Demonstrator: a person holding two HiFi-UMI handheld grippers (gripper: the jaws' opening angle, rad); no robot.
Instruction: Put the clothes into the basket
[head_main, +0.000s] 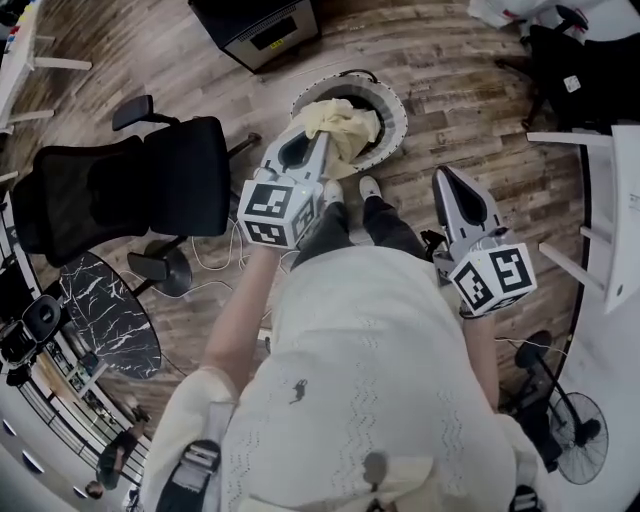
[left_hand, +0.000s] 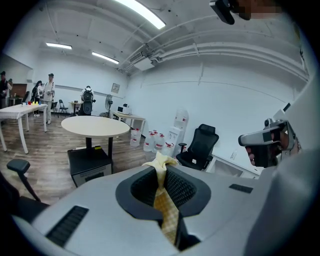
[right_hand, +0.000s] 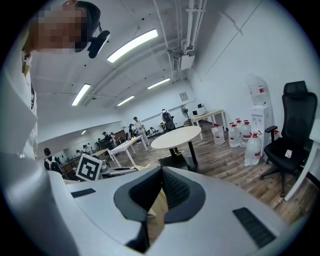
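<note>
In the head view, your left hand-held gripper (head_main: 322, 142) holds the yellow cloth (head_main: 347, 124) over the mouth of the basket (head_main: 397, 110) on the floor, with your right hand-held gripper (head_main: 446, 178) well apart from both. The left gripper view shows its jaws pinching the cloth. The right gripper view shows that one's jaws pressed nearly together.

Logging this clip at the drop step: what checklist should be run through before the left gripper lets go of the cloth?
1. Left gripper shut on the pale yellow cloth: ok.
2. Cloth above the opening of the white basket: ok, by the head view.
3. Cloth wholly inside the rim: cannot tell; its near edge overlaps the rim.
4. Right gripper empty: cannot tell; something tan shows in its narrow jaw gap.
5. Person's shoes outside the basket: ok.
</note>
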